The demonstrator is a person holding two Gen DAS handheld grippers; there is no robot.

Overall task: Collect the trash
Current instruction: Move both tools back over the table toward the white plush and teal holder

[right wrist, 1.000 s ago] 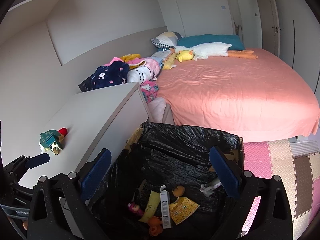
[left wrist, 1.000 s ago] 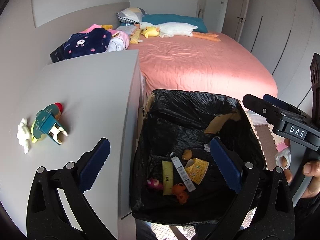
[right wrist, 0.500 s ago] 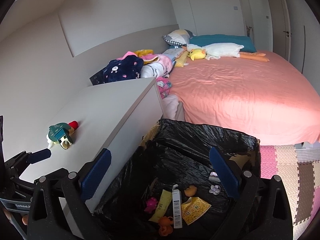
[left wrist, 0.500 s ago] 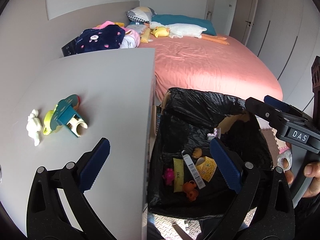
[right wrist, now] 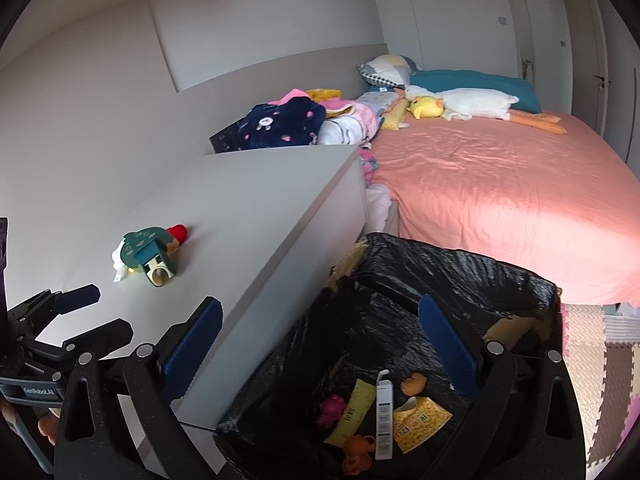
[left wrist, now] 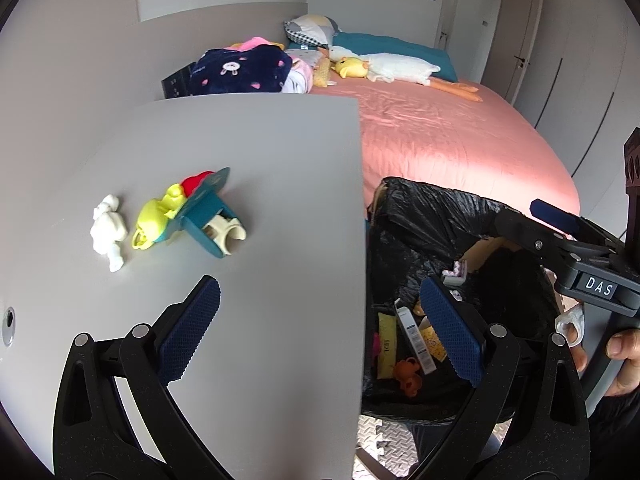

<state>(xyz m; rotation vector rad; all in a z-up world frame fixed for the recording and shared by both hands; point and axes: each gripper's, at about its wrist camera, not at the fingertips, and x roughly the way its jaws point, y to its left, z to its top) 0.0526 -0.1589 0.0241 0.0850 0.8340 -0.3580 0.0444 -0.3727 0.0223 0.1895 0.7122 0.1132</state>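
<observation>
Two tongs (left wrist: 320, 332), one bin (left wrist: 432, 216), one dresser (left wrist: 260, 152).

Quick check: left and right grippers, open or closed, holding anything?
Left gripper: open, empty, over the white cabinet top.
Right gripper: open, empty, above the black-lined trash bin.

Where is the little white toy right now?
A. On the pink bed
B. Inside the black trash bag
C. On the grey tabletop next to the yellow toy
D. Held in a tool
C: the little white toy lies on the grey tabletop beside the yellow toy.
</observation>
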